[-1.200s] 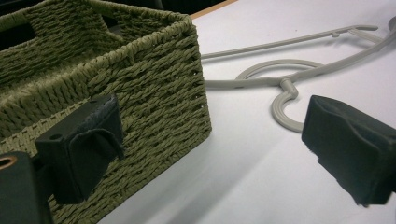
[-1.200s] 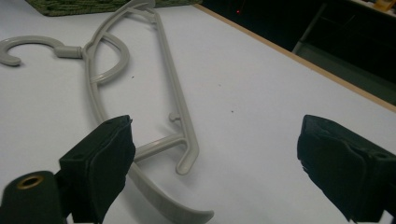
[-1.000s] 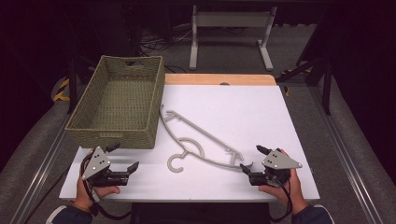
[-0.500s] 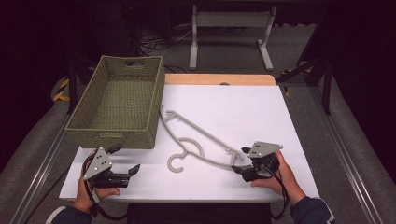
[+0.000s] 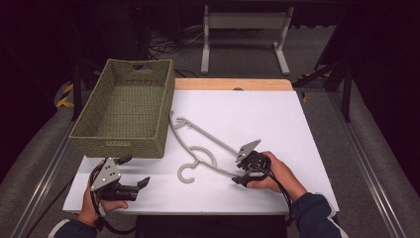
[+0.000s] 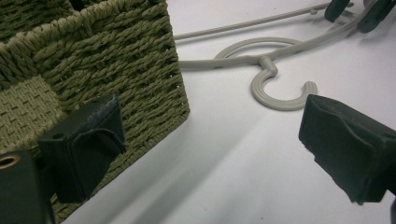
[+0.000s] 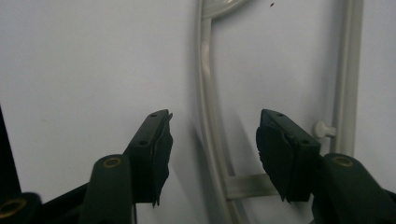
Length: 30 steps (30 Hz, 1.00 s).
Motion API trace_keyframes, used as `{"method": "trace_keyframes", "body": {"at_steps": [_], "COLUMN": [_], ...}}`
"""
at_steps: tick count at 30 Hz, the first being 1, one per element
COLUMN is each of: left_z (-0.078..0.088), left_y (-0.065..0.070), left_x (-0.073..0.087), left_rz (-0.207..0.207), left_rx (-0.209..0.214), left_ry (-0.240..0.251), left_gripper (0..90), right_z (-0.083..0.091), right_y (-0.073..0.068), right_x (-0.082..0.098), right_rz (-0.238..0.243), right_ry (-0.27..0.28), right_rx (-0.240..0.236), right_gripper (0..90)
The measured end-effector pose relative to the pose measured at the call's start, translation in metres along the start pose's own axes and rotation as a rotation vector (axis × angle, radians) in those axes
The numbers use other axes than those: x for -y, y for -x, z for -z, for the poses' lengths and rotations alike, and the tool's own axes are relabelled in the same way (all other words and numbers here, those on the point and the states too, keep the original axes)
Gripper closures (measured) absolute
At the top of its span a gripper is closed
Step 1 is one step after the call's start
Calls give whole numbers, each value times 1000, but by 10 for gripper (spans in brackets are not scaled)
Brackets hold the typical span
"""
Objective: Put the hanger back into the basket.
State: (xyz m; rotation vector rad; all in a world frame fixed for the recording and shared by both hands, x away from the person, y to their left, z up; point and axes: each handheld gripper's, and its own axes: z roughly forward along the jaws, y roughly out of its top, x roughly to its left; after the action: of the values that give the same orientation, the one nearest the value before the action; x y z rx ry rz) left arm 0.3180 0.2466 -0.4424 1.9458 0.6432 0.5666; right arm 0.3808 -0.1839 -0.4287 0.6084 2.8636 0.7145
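We see the hanger [image 5: 203, 148] lying flat on the white table [image 5: 277, 119], just beside the woven basket [image 5: 124, 111]. The right gripper [image 5: 241, 171] straddles the hanger's curved bar, jaws spread either side, not yet pinching. Near the basket's corner, the left gripper [image 5: 134, 171] hangs spread wide, holding nothing

A grey metal stand [image 5: 246, 21] and loose cables [image 5: 163, 45] lie beyond the white table [image 5: 257, 114].
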Motion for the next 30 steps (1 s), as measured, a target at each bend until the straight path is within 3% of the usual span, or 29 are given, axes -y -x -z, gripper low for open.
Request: {"method": "trace_keyframes", "body": {"at_steps": [7, 10, 15, 19, 23, 28, 30], "left_z": [0, -1, -3, -4, -5, -10, -15], "left_y": [-1, 0, 1, 3, 5, 12, 16], "left_x": [1, 1, 1, 0, -2, -7, -8], "left_rz": [2, 1, 3, 1, 14, 9, 10], "left_rx": [2, 10, 14, 26, 42, 73, 84], "left_ry": [-7, -12, -23, -25, -12, -13, -16], "left_gripper": [85, 86, 92, 102, 107, 116, 124], "right_z": [-5, -5, -7, -7, -6, -5, -6], "right_y": [2, -1, -2, 0, 1, 8, 9], "right_x": [-4, -6, -13, -16, -11, 2, 3], "right_rz": [-3, 11, 8, -4, -40, -149, -172], "right_ry": [-39, -59, -105, -128, -85, 24, 58], "right_rx": [-7, -14, -31, -44, -42, -91, -95], "right_gripper": [586, 700, 798, 808, 832, 831, 832]}}
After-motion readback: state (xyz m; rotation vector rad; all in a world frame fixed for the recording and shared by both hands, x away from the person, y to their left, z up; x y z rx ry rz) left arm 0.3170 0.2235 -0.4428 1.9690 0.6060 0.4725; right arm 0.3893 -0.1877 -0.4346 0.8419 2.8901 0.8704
